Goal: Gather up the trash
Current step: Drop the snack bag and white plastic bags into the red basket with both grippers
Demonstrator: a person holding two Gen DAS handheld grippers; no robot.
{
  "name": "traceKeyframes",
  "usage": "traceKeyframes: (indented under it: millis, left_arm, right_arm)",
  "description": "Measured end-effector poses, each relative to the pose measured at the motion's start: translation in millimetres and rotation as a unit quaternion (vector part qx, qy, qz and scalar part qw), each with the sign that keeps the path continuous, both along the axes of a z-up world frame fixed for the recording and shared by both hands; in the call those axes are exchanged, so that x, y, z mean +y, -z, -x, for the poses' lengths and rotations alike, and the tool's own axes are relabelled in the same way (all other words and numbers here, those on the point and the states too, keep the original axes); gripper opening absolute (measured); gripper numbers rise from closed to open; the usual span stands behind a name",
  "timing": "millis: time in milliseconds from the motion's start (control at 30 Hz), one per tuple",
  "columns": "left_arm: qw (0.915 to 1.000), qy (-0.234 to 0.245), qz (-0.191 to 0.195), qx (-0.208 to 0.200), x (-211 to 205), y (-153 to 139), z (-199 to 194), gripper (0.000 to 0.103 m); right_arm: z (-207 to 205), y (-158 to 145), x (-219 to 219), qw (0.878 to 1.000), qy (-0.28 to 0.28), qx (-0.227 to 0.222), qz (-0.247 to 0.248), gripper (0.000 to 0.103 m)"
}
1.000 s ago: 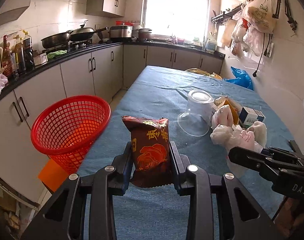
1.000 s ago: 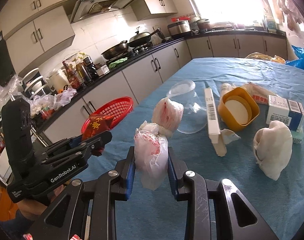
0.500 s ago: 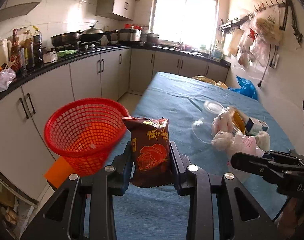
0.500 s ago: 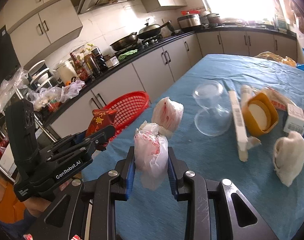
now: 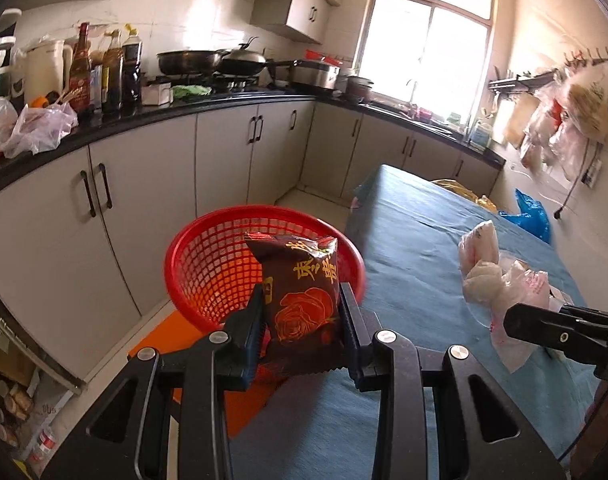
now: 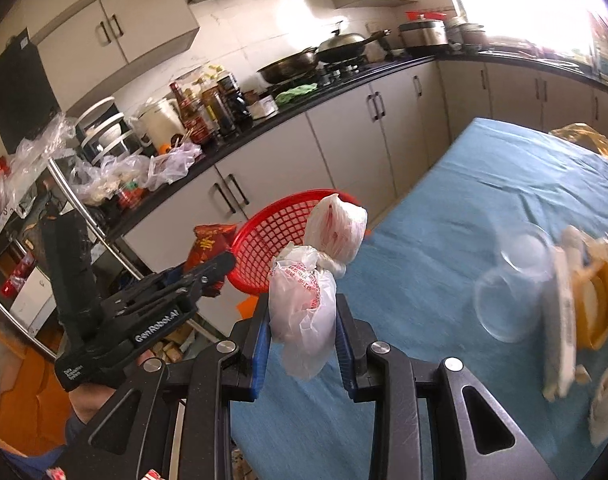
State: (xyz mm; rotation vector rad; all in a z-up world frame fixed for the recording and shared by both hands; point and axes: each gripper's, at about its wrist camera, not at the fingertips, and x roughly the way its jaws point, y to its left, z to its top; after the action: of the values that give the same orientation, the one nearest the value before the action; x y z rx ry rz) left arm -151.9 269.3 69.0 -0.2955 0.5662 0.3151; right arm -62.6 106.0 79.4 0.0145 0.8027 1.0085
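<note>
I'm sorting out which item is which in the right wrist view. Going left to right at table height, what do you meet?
Left gripper with the dark red snack packet → red basket → white plastic bag in the right gripper → clear plastic cup → yellow container.

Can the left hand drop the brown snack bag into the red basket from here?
Probably yes. The left gripper holds the brown snack bag right before the red basket, whose open top faces it with nothing between, though the bag may not be over the rim yet.
</note>
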Motion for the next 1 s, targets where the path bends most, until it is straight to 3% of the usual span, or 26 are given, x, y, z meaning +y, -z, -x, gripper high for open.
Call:
traceKeyframes:
  millis: [367, 433, 500, 633, 800, 1000]
  left_arm:
    - [0.9995, -0.021, 0.015, 0.016, 45, 6, -42, 0.034]
    - [0.9994, -0.028, 0.014, 0.014, 49, 6, -47, 0.042]
    - [0.9993, -0.029, 0.019, 0.01, 51, 5, -50, 0.052]
    - [0.9994, -0.026, 0.021, 0.004, 46, 3, -43, 0.054]
    - [0.9999, -0.001, 0.014, -0.003, 15, 4, -30, 0.059]
    - [0.9972, 0.073, 0.017, 0.0, -48, 9, -26, 0.065]
  right_arm:
    - [-59, 7, 77, 0.999, -0.007, 0.038, 0.0, 0.036]
    - [-69, 9, 85, 0.999, -0.003, 0.041, 0.0, 0.045]
    - [-72, 9, 85, 0.999, 0.003, 0.04, -0.002, 0.047]
    - [-68, 3, 64, 0.999, 0.014, 0.027, -0.009, 0.047]
    - [-41, -1, 4, 0.999, 0.031, 0.003, -0.022, 0.047]
    - [3, 9, -75, 0.997, 0.069, -0.032, -0.014, 0.047]
